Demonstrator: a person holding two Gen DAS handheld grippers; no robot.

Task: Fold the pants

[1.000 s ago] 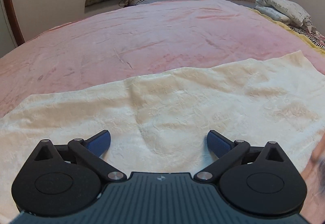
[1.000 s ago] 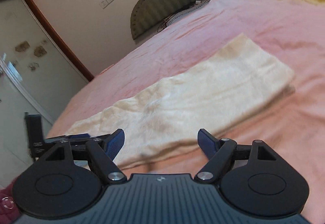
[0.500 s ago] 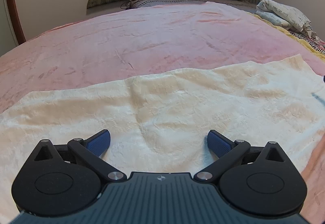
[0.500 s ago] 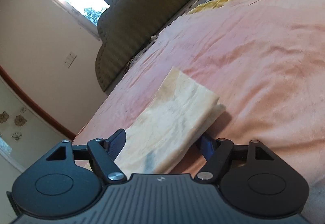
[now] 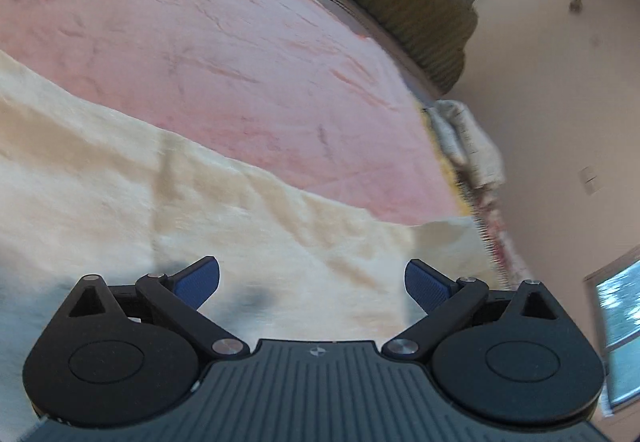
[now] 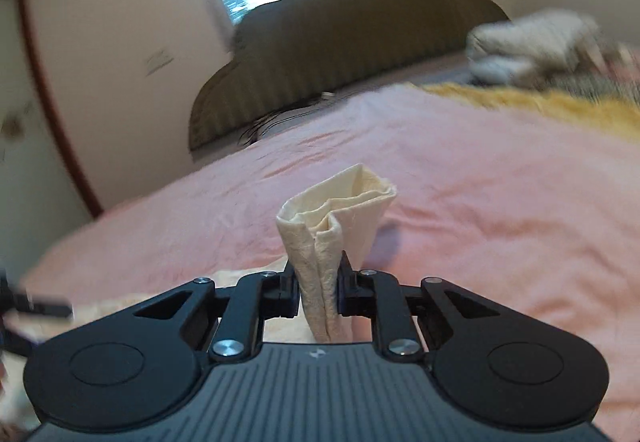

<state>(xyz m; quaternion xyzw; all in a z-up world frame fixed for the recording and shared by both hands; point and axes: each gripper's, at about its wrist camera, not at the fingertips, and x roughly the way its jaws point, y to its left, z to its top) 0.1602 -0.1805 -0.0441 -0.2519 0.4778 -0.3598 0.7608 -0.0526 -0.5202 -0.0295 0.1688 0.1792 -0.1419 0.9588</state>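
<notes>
The cream pants (image 5: 168, 201) lie in a long folded strip across the pink bedspread (image 5: 224, 41). My left gripper (image 5: 312, 280) is open and hovers low over the strip, its blue pads (image 5: 200, 278) apart above the cloth. My right gripper (image 6: 319, 282) is shut on the end of the pants (image 6: 336, 217). The pinched layers stand up bunched between the fingers, lifted off the bedspread (image 6: 500, 209). More cream cloth shows low at the left of the right wrist view (image 6: 240, 278).
A dark padded headboard (image 6: 340, 53) closes the far end of the bed. A pile of pale bedding (image 6: 532, 41) and a yellow blanket (image 6: 560, 105) lie at the far right. The bed's right edge (image 5: 464, 197) drops off beside the wall.
My right gripper has shut on the end of the pants and raised it off the bed. My left gripper has tilted and swung toward the right end of the strip, still open.
</notes>
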